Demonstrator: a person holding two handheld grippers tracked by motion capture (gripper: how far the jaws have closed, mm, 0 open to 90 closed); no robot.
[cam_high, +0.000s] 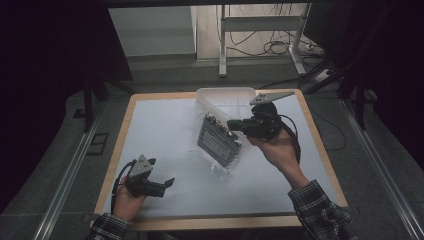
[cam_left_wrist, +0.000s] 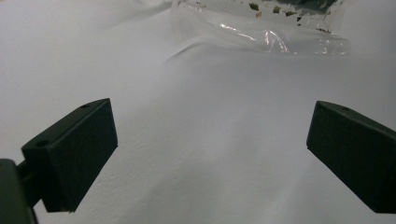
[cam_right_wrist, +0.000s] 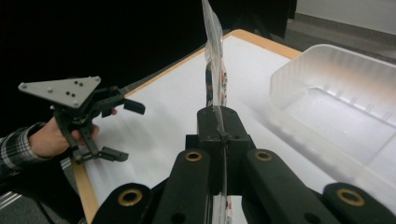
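A clear plastic bag (cam_high: 218, 142) with a dark block of small parts hangs tilted over the middle of the table, its lower end on or near the surface. My right gripper (cam_high: 231, 123) is shut on the bag's upper edge; in the right gripper view the thin film (cam_right_wrist: 215, 79) rises edge-on from between the closed jaws (cam_right_wrist: 219, 123). Near the table's front left corner my left gripper (cam_high: 167, 184) is held low and open, with nothing between its fingers (cam_left_wrist: 74, 154). In the left gripper view the bag's lower end (cam_left_wrist: 261, 32) lies farther off.
A translucent plastic bin (cam_high: 225, 95) stands at the table's far edge, just behind the bag, also seen as the bin (cam_right_wrist: 336, 93) beside my right gripper. The table (cam_high: 165, 130) is white with a wooden rim. A metal stand and cables occupy the floor beyond.
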